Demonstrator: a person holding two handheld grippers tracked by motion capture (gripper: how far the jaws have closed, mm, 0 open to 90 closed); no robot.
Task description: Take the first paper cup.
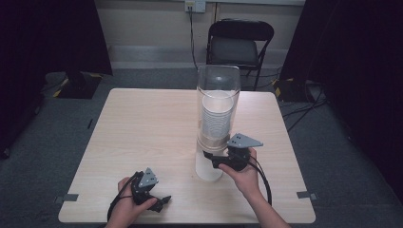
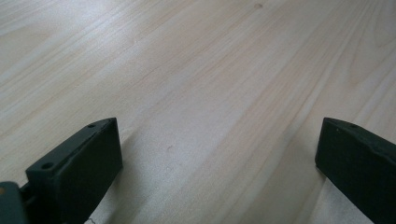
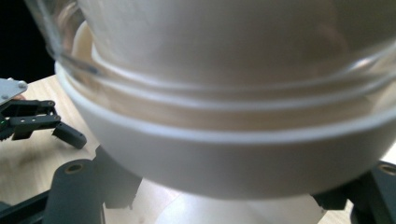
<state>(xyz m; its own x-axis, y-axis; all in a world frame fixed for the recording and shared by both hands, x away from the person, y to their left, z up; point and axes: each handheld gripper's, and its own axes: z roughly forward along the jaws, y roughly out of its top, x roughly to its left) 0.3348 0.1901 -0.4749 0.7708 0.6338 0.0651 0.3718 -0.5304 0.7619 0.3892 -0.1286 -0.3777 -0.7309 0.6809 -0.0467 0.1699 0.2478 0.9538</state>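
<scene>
as you look down from the high view, your right gripper (image 1: 212,159) sits against the white cup (image 1: 209,165) under the clear tube (image 1: 217,111), while your left gripper (image 1: 159,202) rests on the table (image 1: 142,128), well apart. in the left gripper view, its jaws stand wide with nothing between. in the right gripper view, the jaws flank the cup (image 3: 224,163); whether they press it, you cannot tell.

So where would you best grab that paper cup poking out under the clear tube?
Probably by the bare wall of the bottom cup below the clear tube, coming in level from the person's side, as the right gripper does. The cup is round and upright, so jaws either side would fit it, and the tube covers the stack above.
</scene>
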